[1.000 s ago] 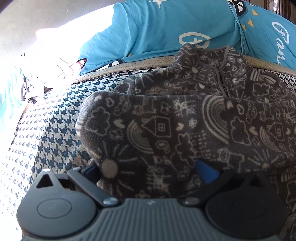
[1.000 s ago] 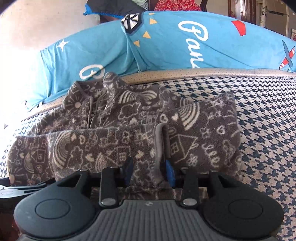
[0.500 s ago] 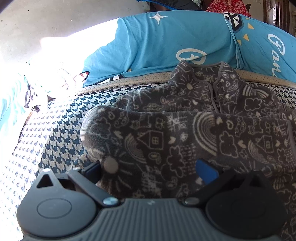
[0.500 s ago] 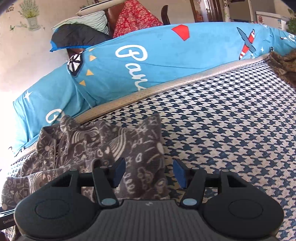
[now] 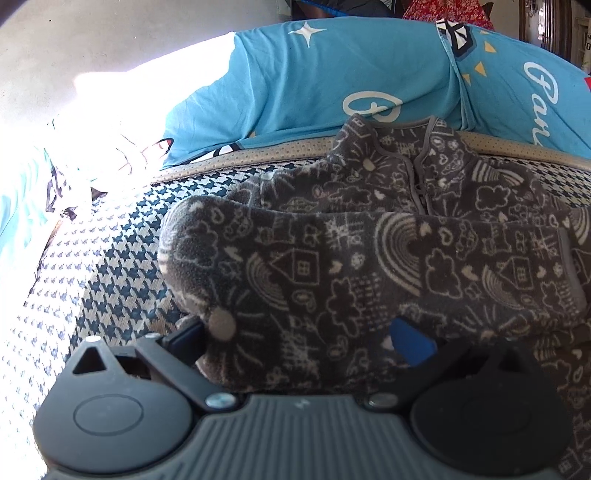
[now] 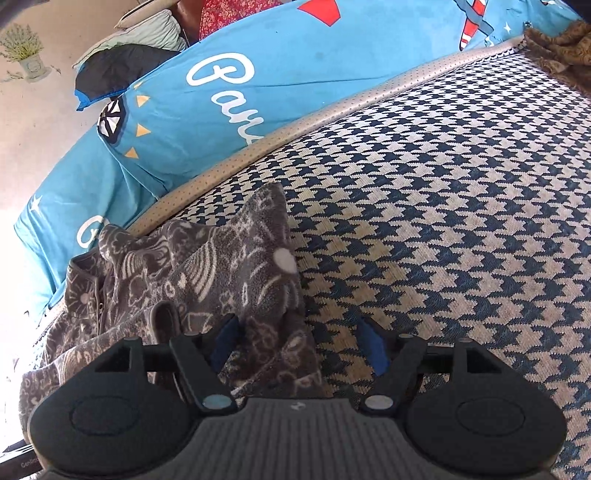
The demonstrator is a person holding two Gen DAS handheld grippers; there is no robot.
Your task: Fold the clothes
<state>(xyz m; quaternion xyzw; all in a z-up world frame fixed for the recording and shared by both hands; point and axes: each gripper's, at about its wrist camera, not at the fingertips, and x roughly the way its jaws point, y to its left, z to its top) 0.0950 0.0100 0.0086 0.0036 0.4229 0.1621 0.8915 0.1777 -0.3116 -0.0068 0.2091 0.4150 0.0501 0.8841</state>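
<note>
This is a home, most likely a bedroom or a living room. A houndstooth-patterned mattress or cushion [image 6: 424, 229] with beige piping serves as the work surface. Bright blue printed bedding [image 5: 332, 85] lies bunched along its far edge. A pillow [image 6: 147, 33] and a red floral cloth [image 6: 236, 11] sit behind, against a plain wall bearing a lavender-pot decal [image 6: 26, 51].

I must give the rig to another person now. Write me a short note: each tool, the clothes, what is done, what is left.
Left tool: wide apart around the lower fold of the grey fleece jacket; grip not clear.
Right tool: opening; jacket corner between its fingers, not pressed.
Jacket lies on the houndstooth mattress, one part folded across the front.
Left: finish the folds.
</note>
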